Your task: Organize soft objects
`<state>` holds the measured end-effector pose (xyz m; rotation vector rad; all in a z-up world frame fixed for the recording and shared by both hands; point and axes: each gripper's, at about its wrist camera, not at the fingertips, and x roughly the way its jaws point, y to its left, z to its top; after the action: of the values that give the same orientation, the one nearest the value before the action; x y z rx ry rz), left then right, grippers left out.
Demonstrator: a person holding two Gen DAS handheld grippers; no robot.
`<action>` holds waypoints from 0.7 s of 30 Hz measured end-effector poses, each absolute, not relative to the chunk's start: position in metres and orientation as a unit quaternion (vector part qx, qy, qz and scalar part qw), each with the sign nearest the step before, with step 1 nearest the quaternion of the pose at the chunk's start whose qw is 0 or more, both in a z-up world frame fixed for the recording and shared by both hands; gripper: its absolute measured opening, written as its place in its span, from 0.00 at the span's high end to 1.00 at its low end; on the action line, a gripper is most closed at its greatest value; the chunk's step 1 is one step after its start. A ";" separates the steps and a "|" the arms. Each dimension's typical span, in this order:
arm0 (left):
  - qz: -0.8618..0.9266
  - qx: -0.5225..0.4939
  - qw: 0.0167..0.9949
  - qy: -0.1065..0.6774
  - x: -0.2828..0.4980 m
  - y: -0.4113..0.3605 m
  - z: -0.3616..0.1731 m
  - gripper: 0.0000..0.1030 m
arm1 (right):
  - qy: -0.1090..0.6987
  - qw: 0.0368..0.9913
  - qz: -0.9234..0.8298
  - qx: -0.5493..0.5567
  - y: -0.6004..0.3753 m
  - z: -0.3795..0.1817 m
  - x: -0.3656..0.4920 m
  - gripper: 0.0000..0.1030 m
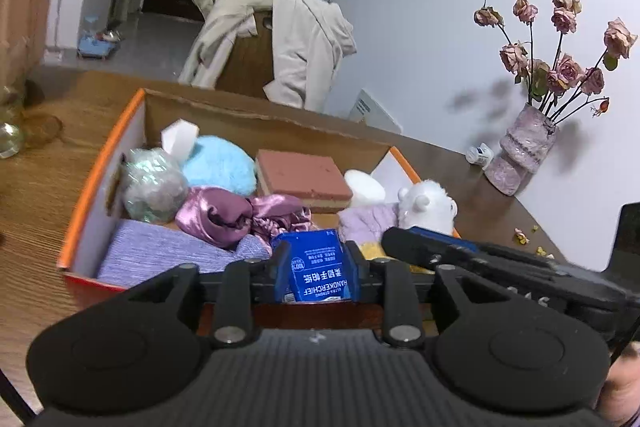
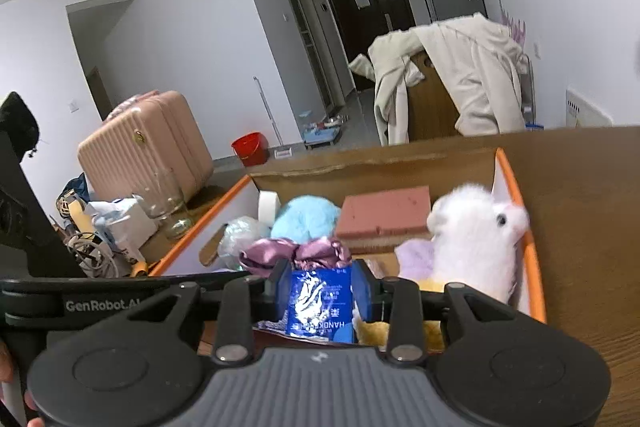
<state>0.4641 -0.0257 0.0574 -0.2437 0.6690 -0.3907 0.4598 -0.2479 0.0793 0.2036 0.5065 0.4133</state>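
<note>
A small blue plastic pack of paper handkerchiefs, printed in white with "HANDKERCHIEF" and Chinese characters, stood upright between the fingers of the left gripper. The same pack also sat between the fingers of the right gripper, its glossy film crinkled and catching the light. Both pairs of jaws were set narrow, flanking the pack's sides; whether the pads still pressed it I could not tell.

The pack was at the near edge of an open orange-rimmed cardboard box. Just ahead of the left gripper lay a crumpled mauve satin cloth, with a folded lilac knitted fabric ahead to its left. Farther ahead were a fluffy light-blue plush ball, a pink-topped rectangular sponge and a shiny silvery-green wrapped bundle. Ahead to the right sat a white fluffy toy animal, touching a pale lilac towel.
</note>
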 end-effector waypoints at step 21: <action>-0.049 -0.006 0.992 0.118 0.291 -0.005 0.124 0.02 | 0.086 0.991 0.097 0.017 -0.288 0.127 0.277 0.00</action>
<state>0.2905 -0.0052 0.1235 -0.0125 0.2371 -0.0978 0.2775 -0.2882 0.1272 0.0336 0.1720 0.1939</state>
